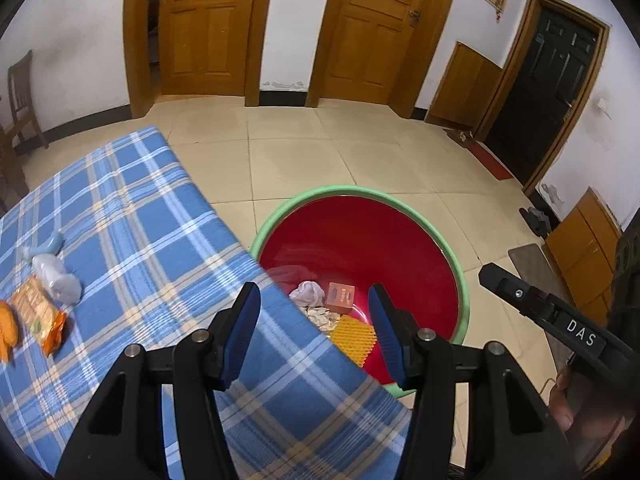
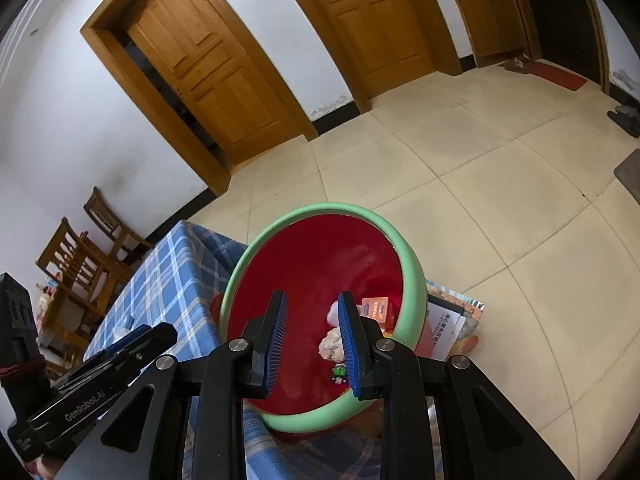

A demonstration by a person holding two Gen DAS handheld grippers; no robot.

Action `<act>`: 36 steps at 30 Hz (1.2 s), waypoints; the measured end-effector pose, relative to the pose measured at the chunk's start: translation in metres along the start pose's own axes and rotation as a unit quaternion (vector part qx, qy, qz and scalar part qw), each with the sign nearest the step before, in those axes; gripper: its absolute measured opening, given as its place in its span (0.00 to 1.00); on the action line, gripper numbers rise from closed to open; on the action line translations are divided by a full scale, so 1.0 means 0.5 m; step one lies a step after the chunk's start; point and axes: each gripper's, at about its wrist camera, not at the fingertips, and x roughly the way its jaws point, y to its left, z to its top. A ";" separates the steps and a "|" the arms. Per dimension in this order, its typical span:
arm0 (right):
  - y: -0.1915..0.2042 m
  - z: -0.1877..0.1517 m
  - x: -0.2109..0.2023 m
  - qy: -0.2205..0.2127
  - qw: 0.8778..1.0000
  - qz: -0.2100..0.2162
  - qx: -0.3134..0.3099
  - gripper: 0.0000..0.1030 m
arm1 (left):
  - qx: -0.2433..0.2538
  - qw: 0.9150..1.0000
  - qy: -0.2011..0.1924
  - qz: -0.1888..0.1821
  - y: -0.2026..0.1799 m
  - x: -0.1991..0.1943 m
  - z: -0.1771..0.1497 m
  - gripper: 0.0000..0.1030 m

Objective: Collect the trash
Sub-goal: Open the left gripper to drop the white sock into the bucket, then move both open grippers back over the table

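Note:
A red basin with a green rim (image 1: 456, 256) stands on the floor beside the table; it also shows in the right wrist view (image 2: 412, 276). It holds a crumpled white tissue (image 1: 307, 292), a small orange box (image 1: 341, 295), a yellow ridged piece (image 1: 355, 338) and pale scraps (image 1: 320, 316). On the blue plaid tablecloth (image 1: 132, 232) lie an orange snack wrapper (image 1: 38, 312), a white roll (image 1: 56, 280) and a pale blue item (image 1: 50, 245). My left gripper (image 1: 314, 316) is open and empty over the table's edge. My right gripper (image 2: 312, 338) is open and empty above the basin.
Beige tiled floor (image 1: 320, 152) stretches to wooden doors (image 1: 208, 20). Wooden chairs (image 2: 80, 264) stand beyond the table. Papers and packets (image 2: 452, 320) lie beside the basin. A dark door (image 1: 552, 80), red mat (image 1: 490, 160) and shoes (image 1: 536, 220) are at right.

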 end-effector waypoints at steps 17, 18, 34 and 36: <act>0.060 -0.013 -0.002 0.006 0.999 0.011 -0.030 0.41 | -0.078 0.995 -0.019 0.056 0.134 -0.078 -0.039 0.54; 0.064 -0.015 -0.001 0.007 0.999 0.012 -0.032 0.41 | -0.084 0.994 -0.020 0.060 0.143 -0.082 -0.041 0.54; 0.166 -0.025 0.034 0.031 0.996 0.029 -0.080 0.42 | -0.161 0.978 -0.047 0.125 0.319 -0.153 -0.071 0.54; 0.181 -0.026 0.038 0.033 0.995 0.032 -0.087 0.42 | -0.167 0.976 -0.048 0.133 0.340 -0.159 -0.076 0.54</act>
